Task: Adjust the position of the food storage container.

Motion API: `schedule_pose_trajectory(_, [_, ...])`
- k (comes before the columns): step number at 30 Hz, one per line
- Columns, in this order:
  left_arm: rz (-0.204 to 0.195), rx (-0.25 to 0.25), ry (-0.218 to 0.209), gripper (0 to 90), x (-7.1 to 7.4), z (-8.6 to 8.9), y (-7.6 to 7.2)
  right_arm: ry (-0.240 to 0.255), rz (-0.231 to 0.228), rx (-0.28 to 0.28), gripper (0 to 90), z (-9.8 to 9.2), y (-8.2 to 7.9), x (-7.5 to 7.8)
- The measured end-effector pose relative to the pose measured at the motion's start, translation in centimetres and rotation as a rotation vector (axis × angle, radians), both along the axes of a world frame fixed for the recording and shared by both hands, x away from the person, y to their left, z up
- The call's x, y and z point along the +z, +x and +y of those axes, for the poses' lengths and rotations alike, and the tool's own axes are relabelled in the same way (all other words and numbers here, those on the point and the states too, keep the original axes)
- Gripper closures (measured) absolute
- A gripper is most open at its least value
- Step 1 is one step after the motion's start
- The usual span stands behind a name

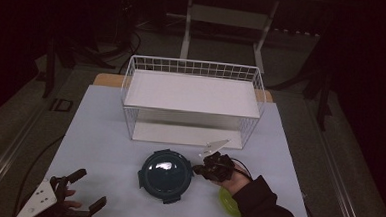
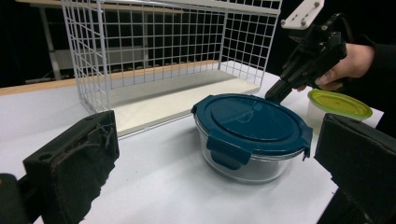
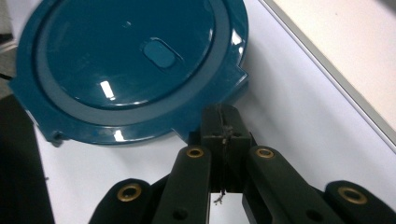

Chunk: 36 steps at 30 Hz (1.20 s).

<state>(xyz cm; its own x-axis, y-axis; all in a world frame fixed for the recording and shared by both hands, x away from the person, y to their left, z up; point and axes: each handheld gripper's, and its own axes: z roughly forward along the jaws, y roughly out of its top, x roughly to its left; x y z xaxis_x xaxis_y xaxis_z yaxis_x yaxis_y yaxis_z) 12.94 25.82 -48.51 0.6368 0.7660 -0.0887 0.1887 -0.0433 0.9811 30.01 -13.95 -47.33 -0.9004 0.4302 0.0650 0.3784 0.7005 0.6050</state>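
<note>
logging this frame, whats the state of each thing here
blue-lidded bowl: lid on, the near clip down, upright on the table
green-lidded tub: lid on, upright beside the bowl
wire rack: upright, both shelves bare
right gripper: jaws shut, tips at the edge of the bowl's lid, nothing seen between the pads
left gripper: jaws open, holding nothing, short of the bowl

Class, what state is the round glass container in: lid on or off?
On: the teal lid covers the glass container, its clip flaps folded down.
</note>
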Motion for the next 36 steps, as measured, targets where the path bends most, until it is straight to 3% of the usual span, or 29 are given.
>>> schedule_pose_trajectory(5, [0.0,0.0,0.0,0.0,0.0,0.0,0.0,-0.032,0.009,-0.007,90.0,0.3,-0.1,-0.4])
schedule_pose_trajectory(11, [0.002,-0.004,0.002,0.0,0.0,-0.1,0.0,-0.023,0.024,0.005,90.0,0.7,-0.4,-0.3])
schedule_pose_trajectory(19, [0.002,-0.005,0.003,0.0,0.0,-0.1,0.0,-0.036,0.026,0.067,90.0,2.1,-1.1,-0.1])
schedule_pose_trajectory(30, [0.003,-0.01,0.005,0.0,0.0,-0.1,0.0,-0.049,0.015,0.052,90.0,2.7,-0.8,0.0])
schedule_pose_trajectory(36, [0.001,-0.013,0.01,0.0,0.0,-0.2,0.0,-0.055,0.013,0.077,90.0,3.7,-1.0,0.0])
